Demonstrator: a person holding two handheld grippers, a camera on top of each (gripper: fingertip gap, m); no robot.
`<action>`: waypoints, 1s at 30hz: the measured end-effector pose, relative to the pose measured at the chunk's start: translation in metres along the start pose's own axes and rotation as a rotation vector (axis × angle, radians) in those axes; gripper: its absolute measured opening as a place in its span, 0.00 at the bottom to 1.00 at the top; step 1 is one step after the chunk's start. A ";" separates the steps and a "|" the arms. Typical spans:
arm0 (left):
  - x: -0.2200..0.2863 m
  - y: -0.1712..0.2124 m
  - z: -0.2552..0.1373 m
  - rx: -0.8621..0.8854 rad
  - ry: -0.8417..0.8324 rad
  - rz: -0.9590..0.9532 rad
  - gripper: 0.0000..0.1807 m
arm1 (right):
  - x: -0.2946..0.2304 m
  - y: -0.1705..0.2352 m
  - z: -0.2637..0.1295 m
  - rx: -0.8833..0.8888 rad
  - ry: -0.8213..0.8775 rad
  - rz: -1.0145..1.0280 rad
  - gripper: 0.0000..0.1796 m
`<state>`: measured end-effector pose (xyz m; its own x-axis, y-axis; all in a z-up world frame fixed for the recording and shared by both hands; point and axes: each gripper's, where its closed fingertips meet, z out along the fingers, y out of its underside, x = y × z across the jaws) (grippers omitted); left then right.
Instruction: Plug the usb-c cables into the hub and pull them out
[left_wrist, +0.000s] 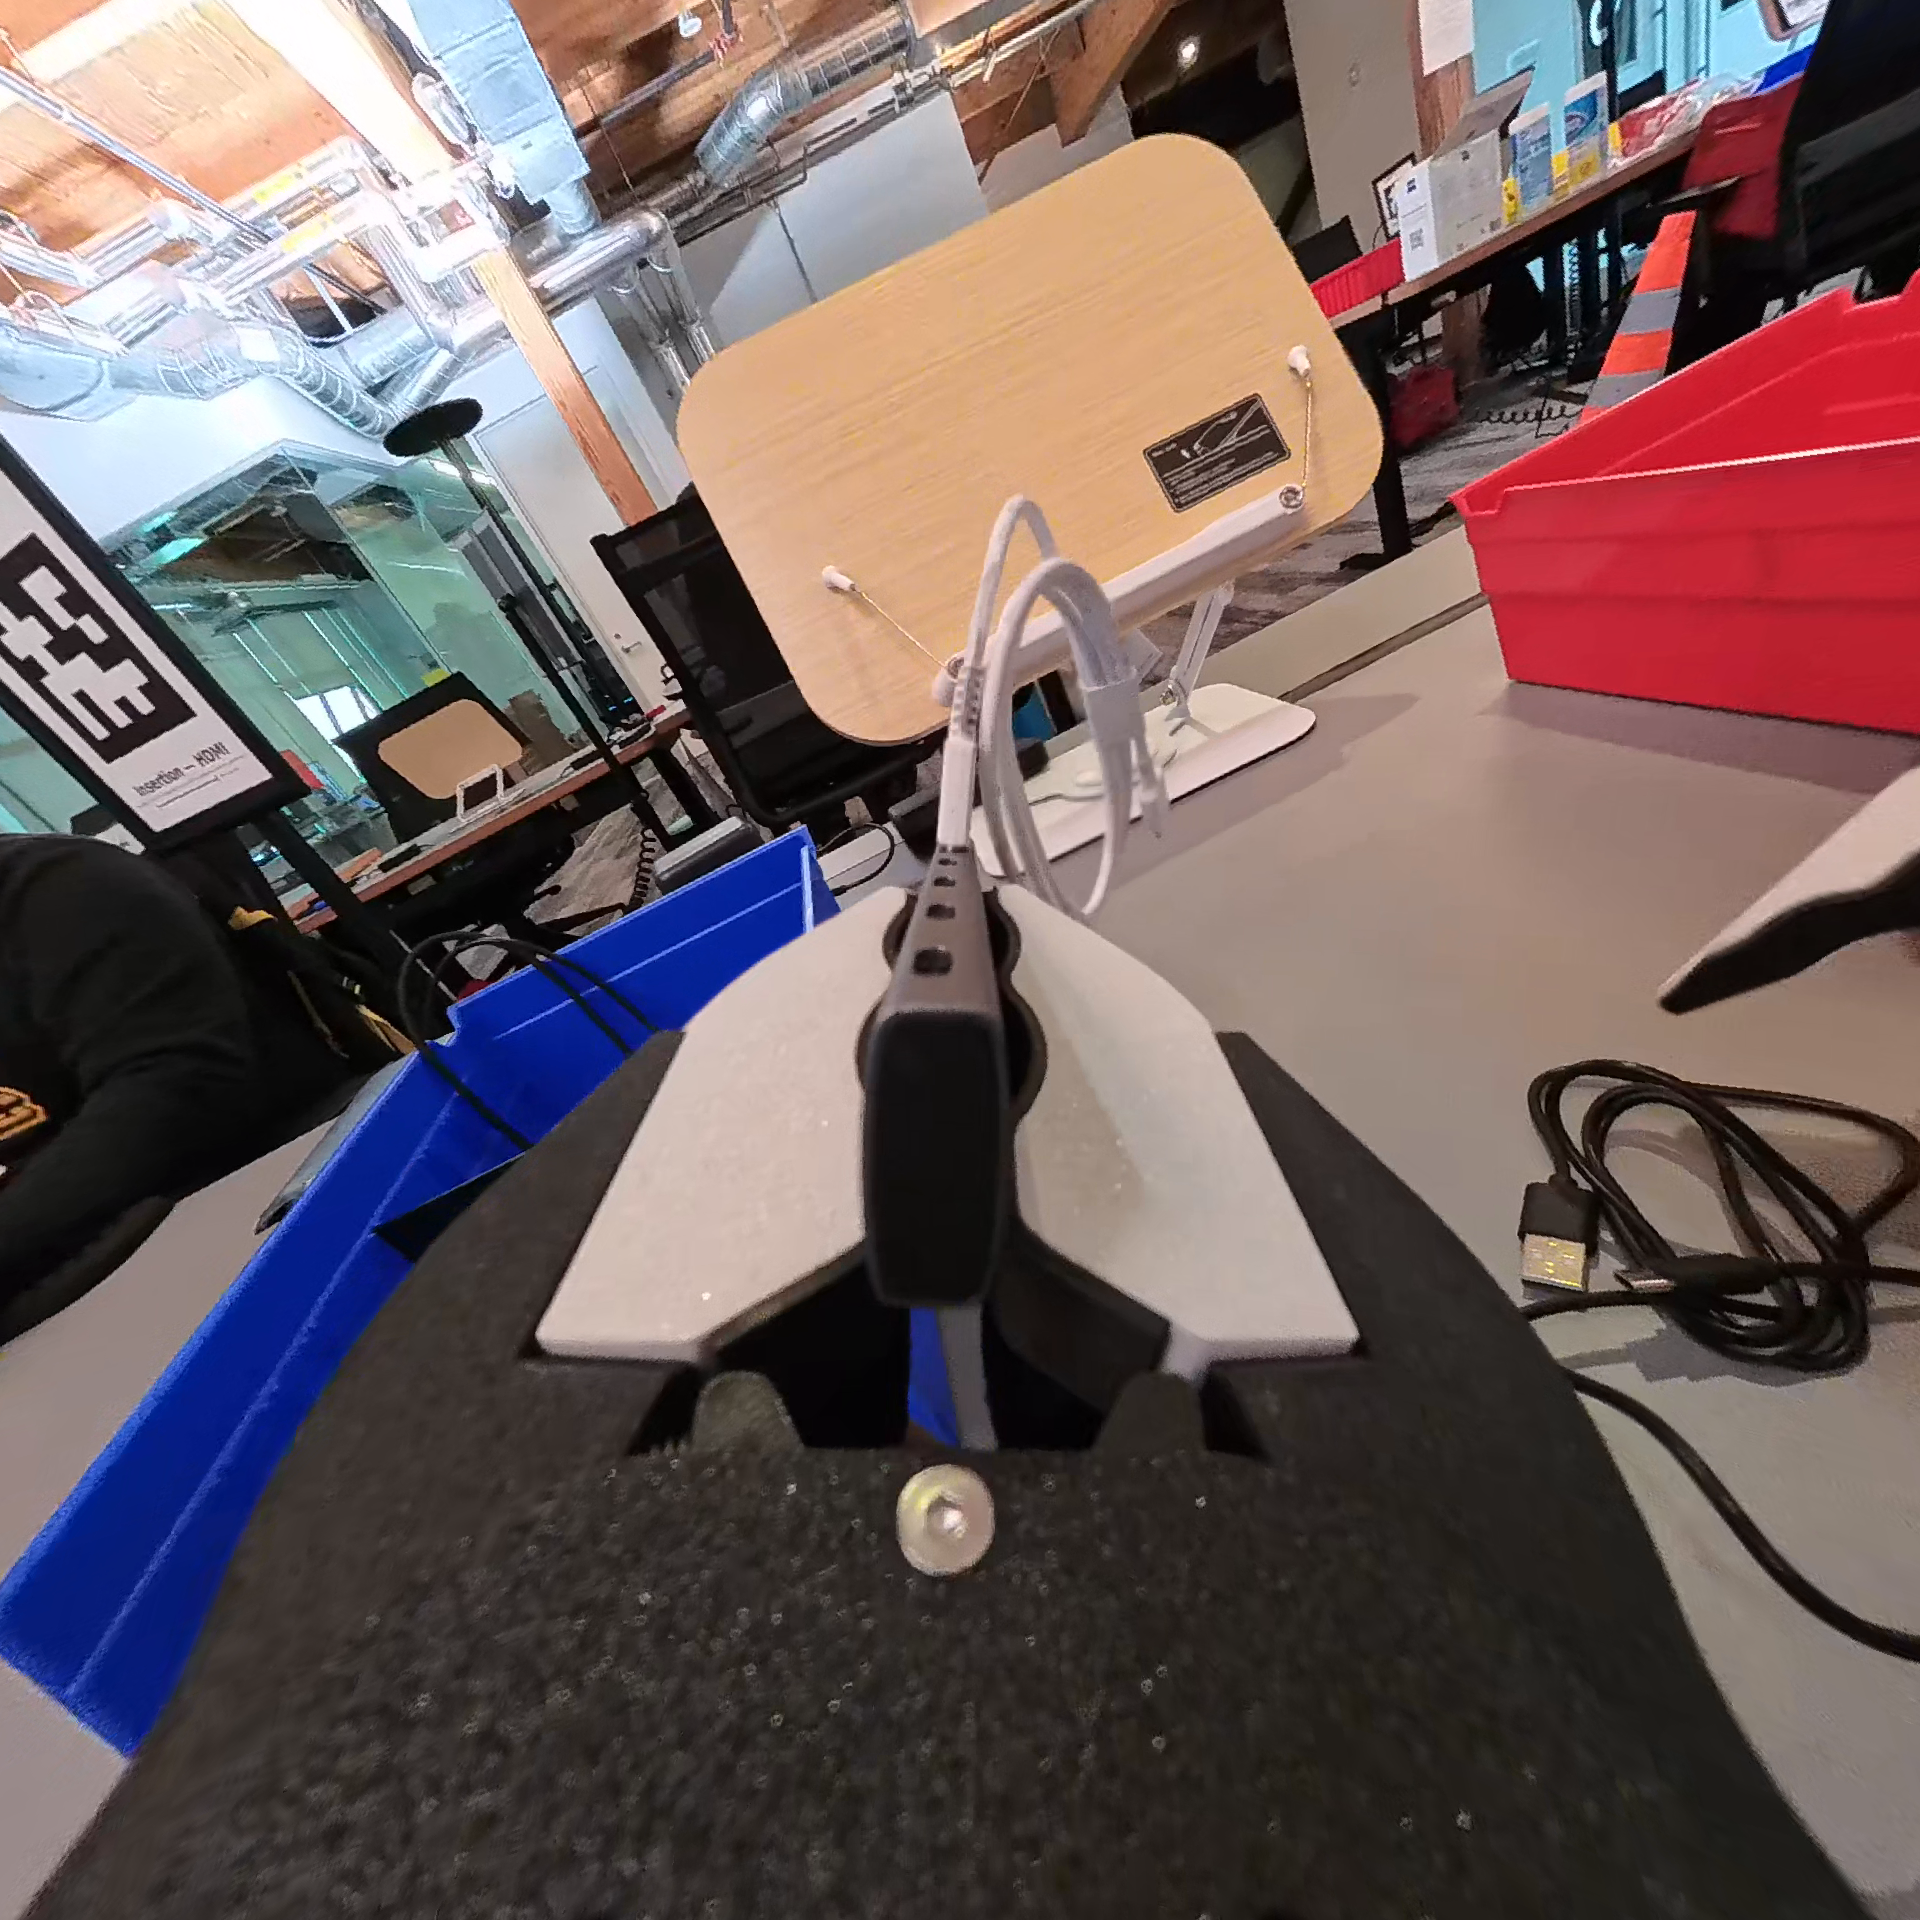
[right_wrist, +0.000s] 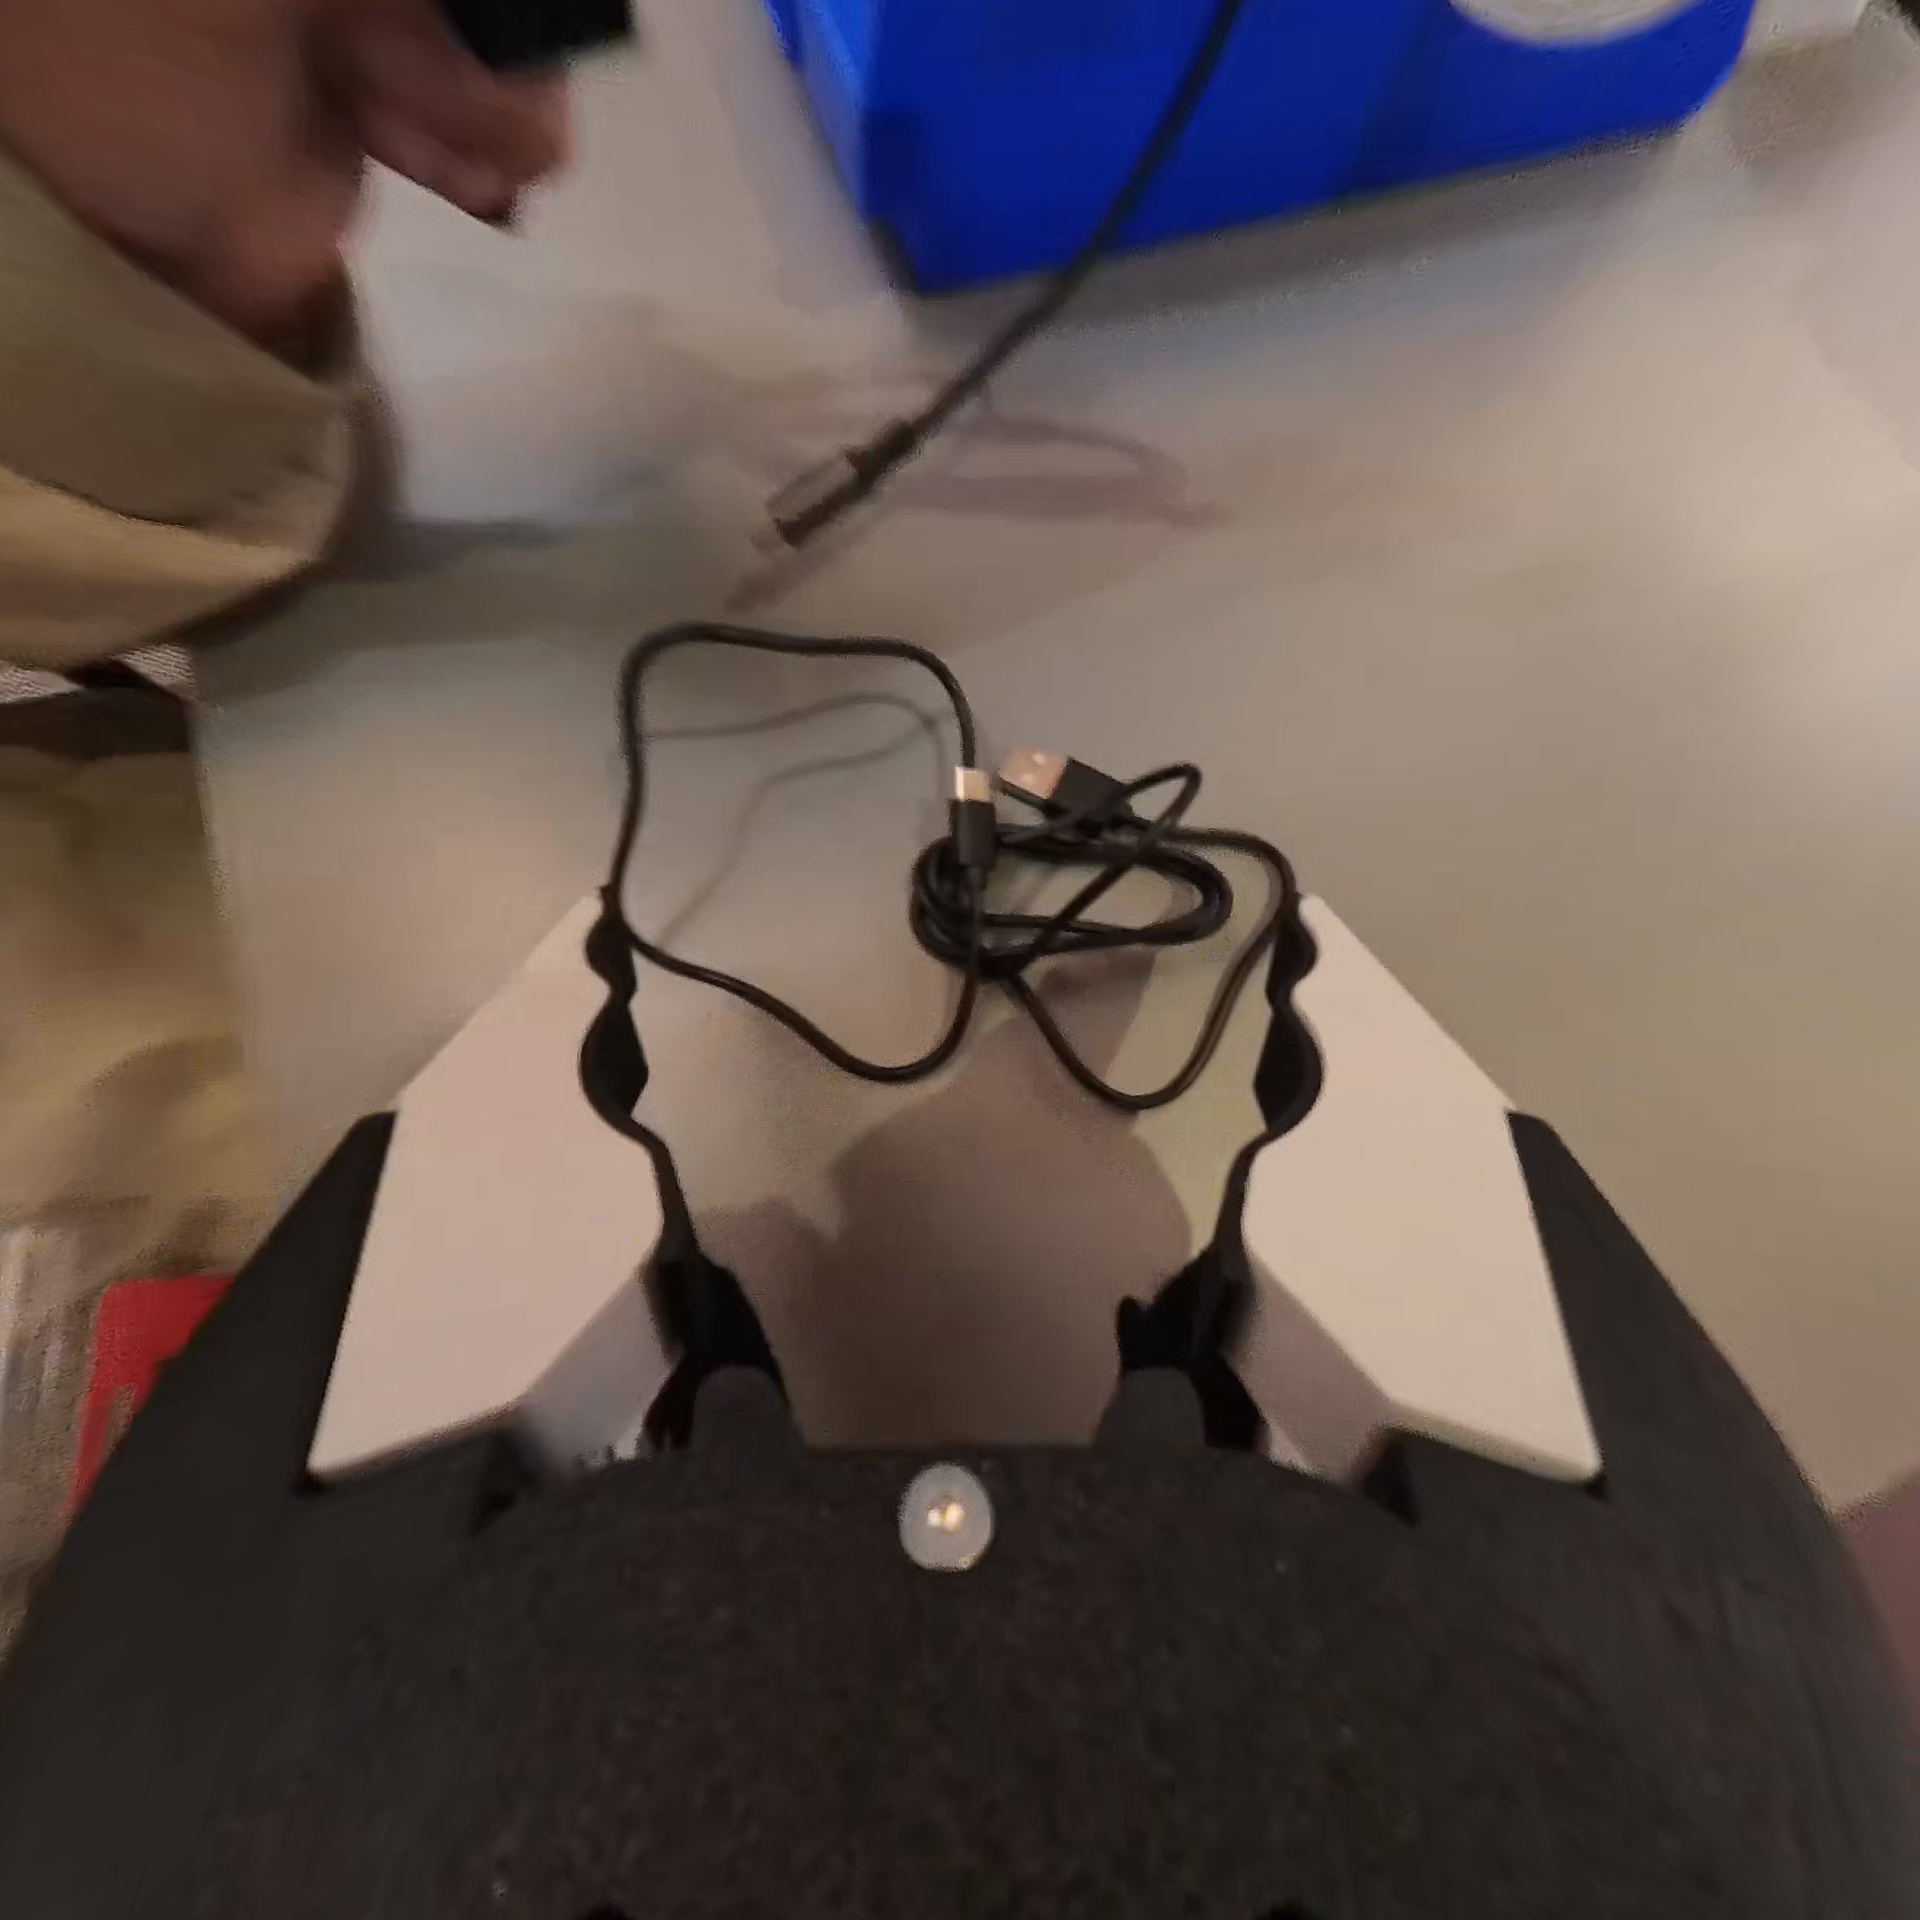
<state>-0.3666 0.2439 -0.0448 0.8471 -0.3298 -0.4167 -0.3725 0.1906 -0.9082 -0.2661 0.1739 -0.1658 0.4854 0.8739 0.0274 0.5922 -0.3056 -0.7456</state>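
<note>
My left gripper (left_wrist: 951, 935) is shut on a dark grey hub (left_wrist: 930, 1122), held edge-up above the table. A white cable (left_wrist: 1039, 665) is plugged into the hub's far end and loops upward. A coiled black cable (left_wrist: 1714, 1236) with a USB-A plug lies on the grey table at the right. In the right wrist view, my right gripper (right_wrist: 951, 914) is open, above the same black cable (right_wrist: 1070, 894), whose USB-C plug (right_wrist: 971, 800) and USB-A plug (right_wrist: 1039, 774) point away. The right gripper's finger (left_wrist: 1808, 914) shows at the left wrist view's right edge.
A blue bin (left_wrist: 499, 1132) sits at the left, also at the top of the right wrist view (right_wrist: 1247, 114). A red bin (left_wrist: 1714, 561) stands at the right. A wooden board on a white stand (left_wrist: 1018, 416) is behind. A person's hand (right_wrist: 260, 135) and another black cable (right_wrist: 935, 416) are farther off. There is about 15 cm between the tips of the two grippers.
</note>
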 end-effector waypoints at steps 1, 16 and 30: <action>0.001 -0.001 0.000 0.003 0.001 0.005 0.06 | 0.004 0.005 0.007 -0.019 0.016 0.039 0.68; 0.010 -0.001 0.000 0.005 0.035 0.021 0.06 | 0.032 0.017 0.031 -0.023 0.120 0.146 0.41; 0.010 -0.003 -0.001 0.009 0.034 0.027 0.06 | 0.041 0.016 0.010 0.031 0.177 0.134 0.20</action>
<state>-0.3570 0.2392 -0.0467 0.8236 -0.3554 -0.4420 -0.3911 0.2085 -0.8964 -0.2430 0.2088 -0.1835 0.6650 0.7457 0.0412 0.4961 -0.3998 -0.7707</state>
